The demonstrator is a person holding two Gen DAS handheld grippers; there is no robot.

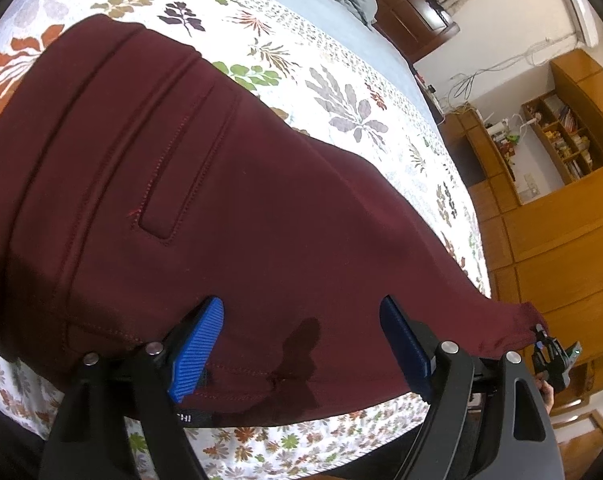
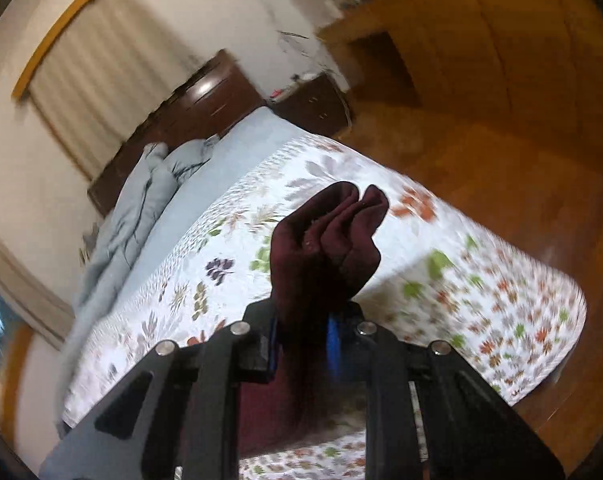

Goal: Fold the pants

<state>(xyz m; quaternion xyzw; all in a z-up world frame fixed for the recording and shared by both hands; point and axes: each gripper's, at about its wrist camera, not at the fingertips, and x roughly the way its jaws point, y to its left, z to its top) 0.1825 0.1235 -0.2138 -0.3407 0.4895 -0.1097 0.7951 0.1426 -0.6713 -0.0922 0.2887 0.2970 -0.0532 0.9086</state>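
Observation:
Maroon pants [image 1: 205, 208] lie spread on the floral bedspread [image 1: 341, 92], waistband and a back pocket at the left, legs narrowing to the right. My left gripper [image 1: 301, 344] is open just above the pants' near edge, its blue pads on either side of the fabric without closing on it. My right gripper [image 1: 541, 340] shows at the far right, holding the leg ends lifted off the bed. In the right wrist view my right gripper [image 2: 303, 332] is shut on the bunched maroon leg ends [image 2: 329, 240], which stick out past the fingers.
A grey duvet [image 2: 141, 208] is piled at the head of the bed by a dark wooden headboard [image 2: 205, 96]. Wooden cabinets and shelves [image 1: 561, 140] stand to the right of the bed. The bed's near edge [image 1: 301, 452] lies below my left gripper.

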